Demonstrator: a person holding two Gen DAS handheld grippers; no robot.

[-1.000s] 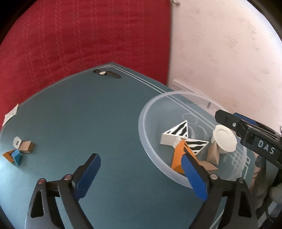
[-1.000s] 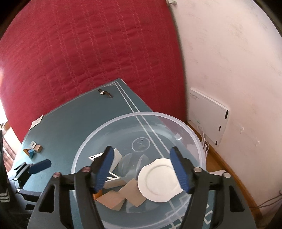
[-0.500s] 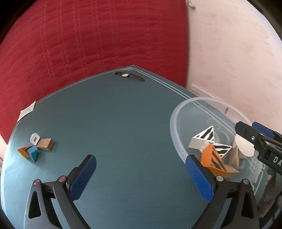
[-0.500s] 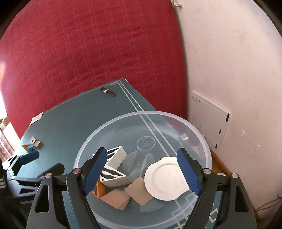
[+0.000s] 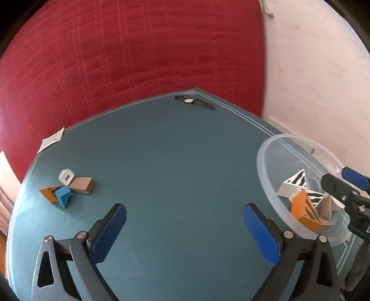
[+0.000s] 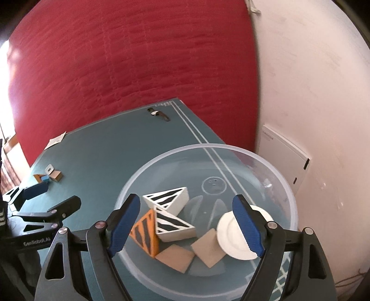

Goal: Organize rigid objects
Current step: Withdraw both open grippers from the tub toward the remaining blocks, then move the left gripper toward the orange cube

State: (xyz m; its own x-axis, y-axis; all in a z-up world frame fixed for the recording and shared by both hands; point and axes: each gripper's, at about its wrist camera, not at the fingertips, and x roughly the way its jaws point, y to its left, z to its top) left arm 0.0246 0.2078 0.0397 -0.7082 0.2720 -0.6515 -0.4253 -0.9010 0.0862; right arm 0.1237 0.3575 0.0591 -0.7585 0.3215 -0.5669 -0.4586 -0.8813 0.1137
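While the left gripper [image 5: 185, 222] gapes wide over bare table [image 5: 185, 150], we see loose blocks [image 5: 69, 189] at frame left. Only the right wrist view reveals the bowl [image 6: 284, 185] floor: striped wedges [image 6: 171, 208], white plate [image 6: 233, 236] beneath the wide-open right gripper [image 6: 187, 217].

We see a teal tabletop [image 5: 175, 162] with thin pale border lines along its edges. Behind it hangs a red quilted fabric backdrop [image 5: 138, 58] with wavy stitched lines, filling most of the upper view. To the right we have a pinkish-white plaster wall [image 6: 312, 81] (scuffed, a bit uneven). A flat white box [image 6: 285, 150] is mounted low on that wall, past the table's right edge. Bright light comes in at the far left [image 6: 4, 58]. A cord end [image 6: 253, 7] hangs where fabric meets wall.
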